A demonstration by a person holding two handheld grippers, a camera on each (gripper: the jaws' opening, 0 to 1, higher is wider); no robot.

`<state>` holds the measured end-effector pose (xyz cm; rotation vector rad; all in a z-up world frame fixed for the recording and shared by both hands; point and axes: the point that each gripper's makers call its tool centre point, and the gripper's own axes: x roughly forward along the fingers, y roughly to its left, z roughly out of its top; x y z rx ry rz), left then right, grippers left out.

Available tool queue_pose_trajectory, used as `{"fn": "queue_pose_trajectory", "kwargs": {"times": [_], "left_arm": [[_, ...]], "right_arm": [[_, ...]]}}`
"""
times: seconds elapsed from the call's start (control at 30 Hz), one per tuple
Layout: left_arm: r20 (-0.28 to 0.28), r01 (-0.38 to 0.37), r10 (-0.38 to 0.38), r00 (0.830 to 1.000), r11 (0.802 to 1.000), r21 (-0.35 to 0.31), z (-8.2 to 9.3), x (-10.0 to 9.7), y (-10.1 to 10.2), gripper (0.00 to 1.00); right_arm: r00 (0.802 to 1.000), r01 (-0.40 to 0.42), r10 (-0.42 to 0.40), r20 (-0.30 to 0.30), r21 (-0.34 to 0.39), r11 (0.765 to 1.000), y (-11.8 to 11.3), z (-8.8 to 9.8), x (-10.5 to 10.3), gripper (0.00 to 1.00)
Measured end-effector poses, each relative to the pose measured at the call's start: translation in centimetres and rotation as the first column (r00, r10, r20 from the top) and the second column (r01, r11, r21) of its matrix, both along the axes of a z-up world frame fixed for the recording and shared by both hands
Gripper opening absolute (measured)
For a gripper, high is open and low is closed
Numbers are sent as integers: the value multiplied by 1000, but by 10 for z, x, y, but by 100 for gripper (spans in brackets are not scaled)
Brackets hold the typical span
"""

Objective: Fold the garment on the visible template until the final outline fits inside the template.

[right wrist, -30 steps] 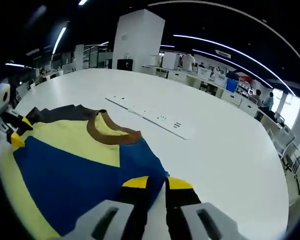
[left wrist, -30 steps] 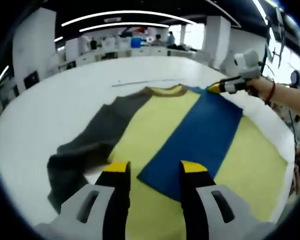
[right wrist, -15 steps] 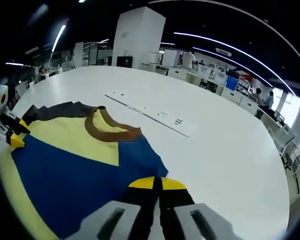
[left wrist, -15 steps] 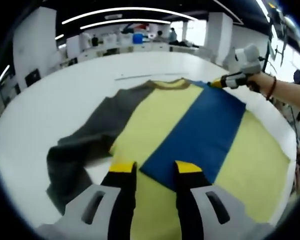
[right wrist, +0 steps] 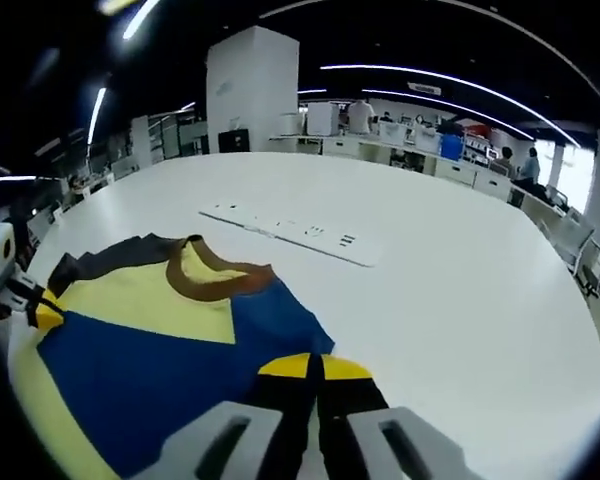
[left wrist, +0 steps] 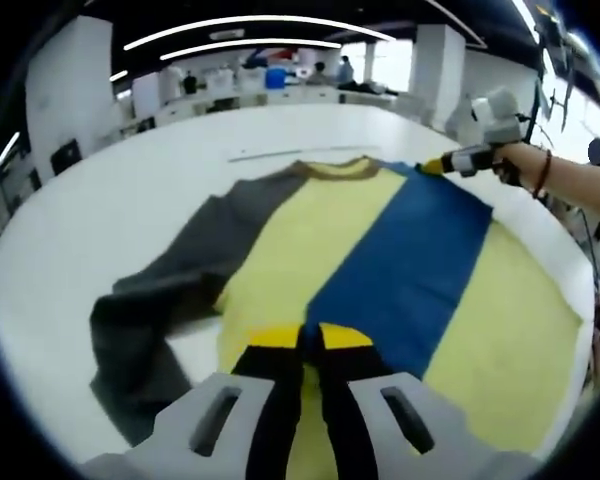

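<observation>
A shirt with a yellow body [left wrist: 300, 235], brown collar [left wrist: 332, 168] and grey sleeve [left wrist: 170, 290] lies flat on the white table [left wrist: 130, 200]. Its blue sleeve [left wrist: 410, 260] is laid slantwise across the body. My left gripper [left wrist: 310, 336] is shut on the near end of this blue sleeve. In the left gripper view, a hand holds my right gripper [left wrist: 432, 167] at the sleeve's far shoulder end. The right gripper view has my right gripper [right wrist: 315, 366] shut on the blue cloth's [right wrist: 160, 370] corner, beside the collar [right wrist: 215, 283]. My left gripper [right wrist: 42, 312] is at that view's left edge.
A long white strip [right wrist: 290, 232] lies on the table beyond the collar, also visible as a thin strip [left wrist: 280, 153] in the left gripper view. The round table's edge [left wrist: 580, 290] runs close past the shirt's right side. Desks and people stand far behind.
My left jaws have come together on the blue sleeve's near end. My right jaws closed from a narrow gap a second ago and stay shut; the shirt lies as before.
</observation>
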<state>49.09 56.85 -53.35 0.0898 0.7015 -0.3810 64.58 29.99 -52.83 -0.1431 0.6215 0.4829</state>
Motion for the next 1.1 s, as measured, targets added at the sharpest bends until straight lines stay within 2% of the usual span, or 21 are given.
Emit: {"fn": "queue_pose_trajectory", "kwargs": {"times": [0.1,0.23,0.33,0.43,0.77,1.0,1.1], "left_arm": [[8,1,-1,1000,1000,13,4,0,-1,1],[73,-12,13,997,1000,-17,24,10,0,0],[75,-15,16,997,1000,-14,27,15,3,0],[57,-29,30,998,999,-21,25,19,5,0],[17,-33,33,999,999,2,11,32,6,1],[-7,-40,40,999,999,16,3,31,7,2],[0,-47,47,999,998,52,2,32,12,8]], "right_arm": [[1000,13,-13,0,31,999,0,2,0,0],[998,57,-55,-30,109,992,-2,2,1,0],[997,68,-64,-32,117,991,-4,1,1,0],[995,102,-96,-41,164,981,-5,1,2,0],[984,177,-166,-68,226,958,-12,-2,4,0],[985,172,-164,-56,204,964,-12,-2,4,0],[985,172,-165,-50,193,966,-11,-2,4,0]]}}
